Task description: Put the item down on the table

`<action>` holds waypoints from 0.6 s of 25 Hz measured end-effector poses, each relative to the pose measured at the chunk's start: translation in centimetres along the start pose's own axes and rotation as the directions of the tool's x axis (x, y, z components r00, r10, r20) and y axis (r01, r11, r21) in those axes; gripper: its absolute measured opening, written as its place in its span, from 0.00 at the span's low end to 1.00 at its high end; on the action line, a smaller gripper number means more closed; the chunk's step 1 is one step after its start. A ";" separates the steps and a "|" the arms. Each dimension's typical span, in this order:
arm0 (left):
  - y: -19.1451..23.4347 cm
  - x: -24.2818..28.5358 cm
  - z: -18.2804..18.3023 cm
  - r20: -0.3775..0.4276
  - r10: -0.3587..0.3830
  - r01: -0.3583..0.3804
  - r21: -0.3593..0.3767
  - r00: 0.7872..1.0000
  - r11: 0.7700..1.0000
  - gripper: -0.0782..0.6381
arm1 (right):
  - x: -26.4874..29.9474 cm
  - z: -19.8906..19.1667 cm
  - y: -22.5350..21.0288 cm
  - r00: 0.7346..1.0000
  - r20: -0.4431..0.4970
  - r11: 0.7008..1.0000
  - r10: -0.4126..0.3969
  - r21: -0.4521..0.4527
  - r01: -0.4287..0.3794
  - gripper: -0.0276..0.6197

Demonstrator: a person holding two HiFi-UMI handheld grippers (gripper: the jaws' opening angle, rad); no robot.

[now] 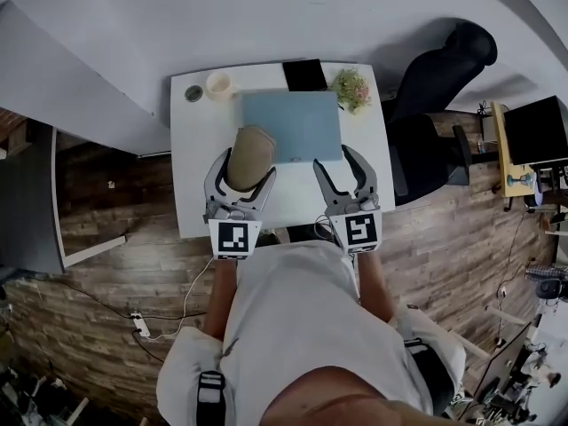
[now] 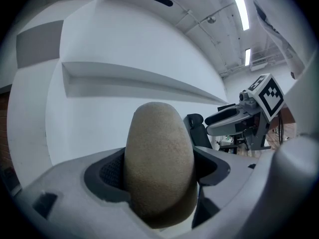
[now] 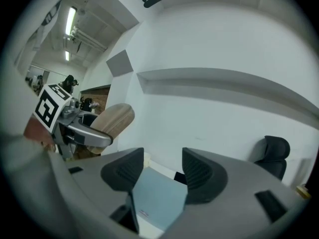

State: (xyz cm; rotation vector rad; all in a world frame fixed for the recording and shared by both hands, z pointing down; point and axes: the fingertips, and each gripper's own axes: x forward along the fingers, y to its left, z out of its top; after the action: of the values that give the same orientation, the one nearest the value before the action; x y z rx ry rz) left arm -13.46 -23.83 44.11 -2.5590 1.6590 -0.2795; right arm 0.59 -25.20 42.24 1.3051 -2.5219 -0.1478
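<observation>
Wood floor (image 1: pixel 106 264) all round the white table (image 1: pixel 191 193). Person (image 1: pixel 293 327) in a pale top at the table's near edge, seen from above, one gripper in each hand. Black chair (image 1: pixel 444 69) just off the table's right side. Blue-grey mat (image 1: pixel 297 122) flat on the table's middle, reaching toward its far edge. Left gripper (image 1: pixel 246 164) over the table's near-left part, roughly level, jaws pinching the tan item (image 1: pixel 250 153) from both sides, pads pressed against its flanks. Item upright, rounded top, rough tan surface, filling the gap between the jaws in the left gripper view. Item over the table's left half, beside the mat's near-left corner; cannot tell whether its base touches the table. Right gripper (image 1: pixel 335 158) over the table's near-right part, jaws spread with nothing between them, only the mat and a strip of bare table showing through the gap in the right gripper view. Marker cubes at each gripper's rear, at the table's near edge. Black flat slab (image 1: pixel 304 74) at the table's far edge, touching the mat's back edge. Small potted plant (image 1: pixel 351 88) at the table's far-right corner. Pale mug (image 1: pixel 218 84) at the table's far-left part, small dark disc (image 1: pixel 193 93) just left of it, by the far-left corner. White cable (image 1: pixel 177 313) and power strip (image 1: pixel 140 325) on the floor, off the table's near-left corner.
</observation>
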 end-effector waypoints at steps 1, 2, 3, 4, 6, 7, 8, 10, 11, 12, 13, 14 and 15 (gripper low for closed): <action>-0.3 0.3 -0.5 -0.011 -0.007 0.007 -0.006 1.000 1.000 0.65 | 0.2 -0.6 0.0 1.000 -0.014 1.000 0.010 0.002 -0.010 0.42; -0.6 0.6 -0.9 -0.022 -0.018 0.018 -0.010 1.000 1.000 0.65 | 0.4 -1.3 -0.1 1.000 -0.025 1.000 0.019 0.005 -0.019 0.42; -0.9 0.9 -1.4 -0.033 -0.031 0.030 -0.012 0.999 0.999 0.65 | 0.6 -1.9 -0.1 0.999 -0.033 1.000 0.028 0.008 -0.027 0.41; -1.2 1.2 -1.9 -0.045 -0.043 0.042 -0.014 0.998 0.999 0.65 | 0.8 -2.6 -0.2 0.998 -0.042 0.999 0.036 0.012 -0.035 0.41; -1.8 1.7 -2.8 -0.067 -0.060 0.059 -0.021 0.996 0.998 0.65 | 1.1 -3.8 -0.1 0.996 -0.067 0.998 0.053 0.022 -0.052 0.41; -2.1 1.9 -3.3 -0.078 -0.064 0.062 -0.026 0.995 0.998 0.65 | 1.2 -4.4 0.0 0.995 -0.082 0.998 0.063 0.027 -0.061 0.41; -2.3 2.0 -3.8 -0.089 -0.067 0.064 -0.031 0.994 0.997 0.65 | 1.3 -5.0 0.1 0.993 -0.095 0.997 0.073 0.030 -0.070 0.41; -2.6 2.2 -4.8 -0.111 -0.073 0.069 -0.038 0.991 0.997 0.65 | 1.5 -6.1 0.2 0.990 -0.108 0.996 0.091 0.036 -0.088 0.41; -2.8 2.4 -5.3 -0.122 -0.077 0.073 -0.040 0.990 0.997 0.65 | 1.6 -6.6 0.2 0.989 -0.110 0.995 0.098 0.040 -0.094 0.41; -3.0 2.6 -5.7 -0.131 -0.083 0.078 -0.042 0.988 0.996 0.65 | 1.7 -7.1 0.2 0.988 -0.114 0.994 0.104 0.045 -0.100 0.41; -3.2 2.7 -6.1 -0.140 -0.089 0.083 -0.044 0.986 0.996 0.65 | 1.7 -7.5 0.2 0.987 -0.120 0.993 0.110 0.050 -0.105 0.41; -3.4 2.8 -6.4 -0.149 -0.094 0.088 -0.046 0.984 0.995 0.65 | 1.7 -7.9 0.2 0.985 -0.127 0.992 0.116 0.055 -0.110 0.41; -3.6 2.8 -6.8 -0.158 -0.099 0.092 -0.046 0.983 0.995 0.65 | 1.7 -8.3 0.3 0.984 -0.133 0.992 0.122 0.059 -0.115 0.41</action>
State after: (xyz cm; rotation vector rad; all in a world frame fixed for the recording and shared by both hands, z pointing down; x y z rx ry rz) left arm -10.39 -24.68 51.70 -2.7147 1.6077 -0.4760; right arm 2.00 -26.08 50.58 1.1382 -2.4924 0.0316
